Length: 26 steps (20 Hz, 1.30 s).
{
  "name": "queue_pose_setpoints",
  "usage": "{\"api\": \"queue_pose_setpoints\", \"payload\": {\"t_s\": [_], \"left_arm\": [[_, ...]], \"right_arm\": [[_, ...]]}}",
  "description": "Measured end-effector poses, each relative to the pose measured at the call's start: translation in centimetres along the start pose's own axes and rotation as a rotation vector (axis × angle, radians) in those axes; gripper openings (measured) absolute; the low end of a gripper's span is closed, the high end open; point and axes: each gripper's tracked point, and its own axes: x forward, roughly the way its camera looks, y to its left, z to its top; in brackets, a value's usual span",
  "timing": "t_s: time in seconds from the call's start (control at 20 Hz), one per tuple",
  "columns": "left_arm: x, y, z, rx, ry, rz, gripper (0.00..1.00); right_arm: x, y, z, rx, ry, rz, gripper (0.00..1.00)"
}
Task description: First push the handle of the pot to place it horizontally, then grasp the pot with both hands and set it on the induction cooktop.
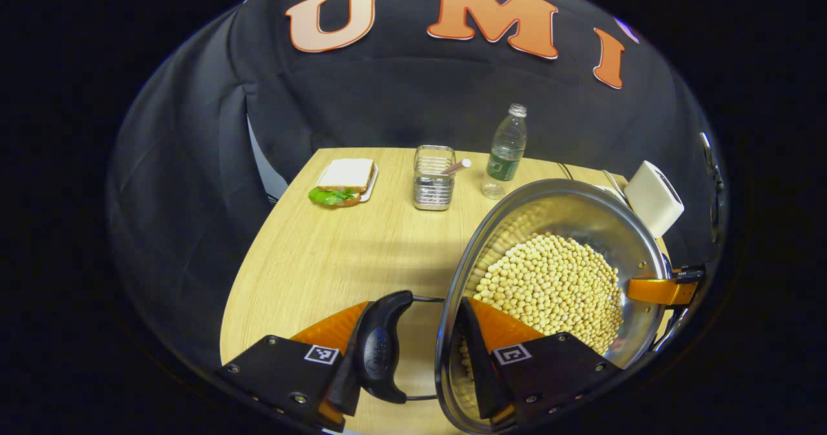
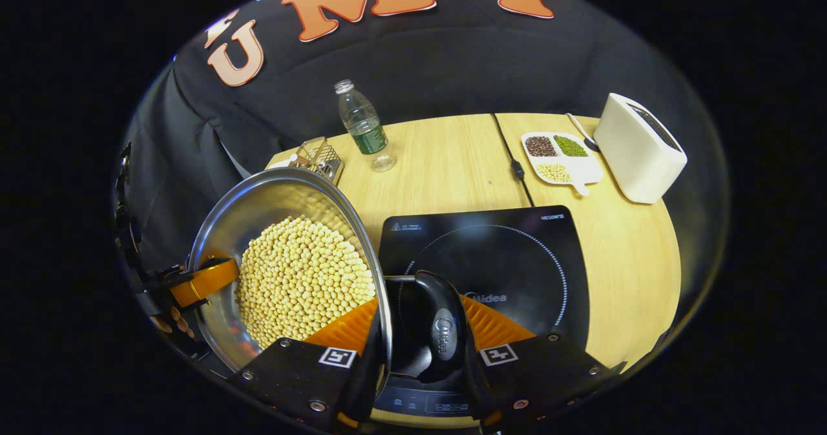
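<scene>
Left gripper view puts the steel pot (image 1: 568, 228), round, shiny and heaped with pale beans (image 1: 555, 286), at lower right; the left gripper (image 1: 413, 357) clamps across its rim and black side handle (image 1: 381, 351). Right gripper view has the pot (image 2: 258, 209) at lower left, the right gripper (image 2: 420, 351) closed over the rim and opposite handle (image 2: 439, 331), above the glossy black induction cooktop (image 2: 517, 254). Around them, a light wood-grain table (image 2: 446, 163) meets the black cloth wall: clear plastic bottle (image 2: 363, 125), white boxy toaster (image 2: 639, 147), divided dish (image 2: 562, 157).
</scene>
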Motion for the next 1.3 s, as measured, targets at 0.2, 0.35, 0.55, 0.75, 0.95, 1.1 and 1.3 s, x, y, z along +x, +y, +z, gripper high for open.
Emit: {"api": "queue_pose_setpoints", "payload": {"t_s": [0.2,0.35,0.55,0.75,0.95,1.1,1.3], "left_arm": [[0.0,0.1,-0.2,0.000,-0.007,-0.015,0.71],[0.3,0.0,-0.1,0.011,-0.015,-0.026,0.71],[0.6,-0.2,-0.2,0.013,-0.017,-0.041,0.71],[0.7,-0.1,-0.2,0.014,-0.014,-0.056,0.71],[0.5,0.0,-0.2,0.018,-0.006,-0.068,0.71],[0.3,0.2,-0.4,0.022,0.005,-0.074,0.71],[0.3,0.2,-0.5,0.025,0.013,-0.085,0.71]], "right_arm": [[-0.4,-0.1,0.0,0.005,-0.013,-0.016,0.55],[-0.6,-0.1,-0.2,0.014,-0.022,-0.023,0.55],[-0.9,0.0,-0.4,0.020,-0.034,-0.038,0.55],[-1.3,0.0,-0.5,0.029,-0.040,-0.048,0.55],[-1.3,0.0,-0.6,0.037,-0.033,-0.057,0.55],[-1.3,0.1,-0.6,0.038,-0.025,-0.062,0.55],[-1.6,0.1,-0.4,0.035,-0.027,-0.067,0.55]]}}
